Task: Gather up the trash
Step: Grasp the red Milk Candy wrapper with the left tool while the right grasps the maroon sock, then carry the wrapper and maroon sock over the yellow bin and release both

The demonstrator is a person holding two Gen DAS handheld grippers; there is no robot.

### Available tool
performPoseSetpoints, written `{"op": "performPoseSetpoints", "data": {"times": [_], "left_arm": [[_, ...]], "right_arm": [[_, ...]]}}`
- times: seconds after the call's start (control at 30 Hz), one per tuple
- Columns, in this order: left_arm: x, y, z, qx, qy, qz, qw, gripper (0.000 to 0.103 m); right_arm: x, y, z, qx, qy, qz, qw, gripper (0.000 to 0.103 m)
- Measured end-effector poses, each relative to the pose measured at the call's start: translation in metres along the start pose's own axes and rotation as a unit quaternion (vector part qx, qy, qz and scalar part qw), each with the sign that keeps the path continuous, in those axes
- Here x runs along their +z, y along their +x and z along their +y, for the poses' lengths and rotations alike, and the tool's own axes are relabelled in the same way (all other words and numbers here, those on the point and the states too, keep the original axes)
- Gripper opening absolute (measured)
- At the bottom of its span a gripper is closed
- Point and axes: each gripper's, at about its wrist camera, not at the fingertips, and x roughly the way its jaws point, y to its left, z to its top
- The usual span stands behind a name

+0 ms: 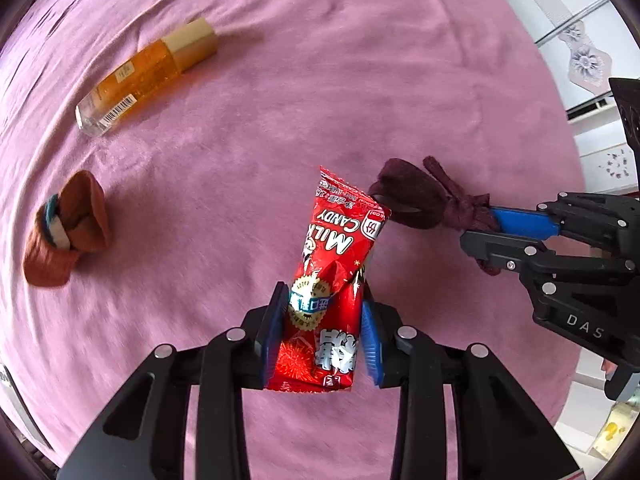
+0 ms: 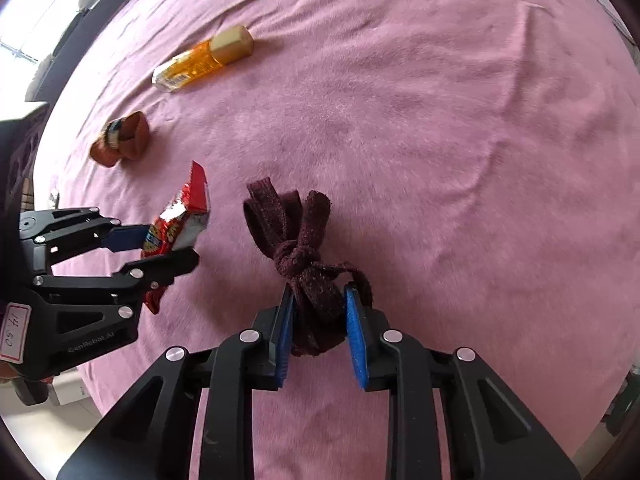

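My left gripper (image 1: 323, 312) is shut on a red "Milk Candy" wrapper (image 1: 340, 248) and holds it above the pink bedspread (image 1: 280, 112). The wrapper also shows in the right wrist view (image 2: 180, 228), between the left gripper's fingers (image 2: 160, 246). My right gripper (image 2: 318, 312) is shut on a knotted dark maroon sock (image 2: 298, 248). In the left wrist view the sock (image 1: 420, 200) sticks out from the right gripper (image 1: 500, 236) at the right.
An orange bottle with a beige cap (image 1: 148, 76) lies on the bedspread at the far left, also in the right wrist view (image 2: 200, 62). A rolled brown sock (image 1: 64, 228) lies at the left (image 2: 120, 140). White furniture (image 1: 592, 52) stands beyond the bed.
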Motion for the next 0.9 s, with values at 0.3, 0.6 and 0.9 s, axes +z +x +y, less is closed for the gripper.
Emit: {"op": "performPoseSetpoints", "data": {"times": [0.3, 0.6, 0.9], "left_arm": [[-0.055, -0.013, -0.056, -0.014, 0.031, 0.025, 0.9991, 0.034], [-0.086, -0.021, -0.143, -0.039, 0.090, 0.031, 0.9947, 0.034], [-0.104, -0.033, -0.251, -0.064, 0.147, 0.023, 0.9868, 0.034]], "right_arm": [[-0.077, -0.045, -0.009, 0.003, 0.041, -0.015, 0.999, 0.024], [-0.166, -0.104, -0.046, -0.005, 0.114, -0.054, 0.992, 0.024], [-0.249, -0.150, -0.100, -0.026, 0.183, -0.086, 0.979, 0.024]]}}
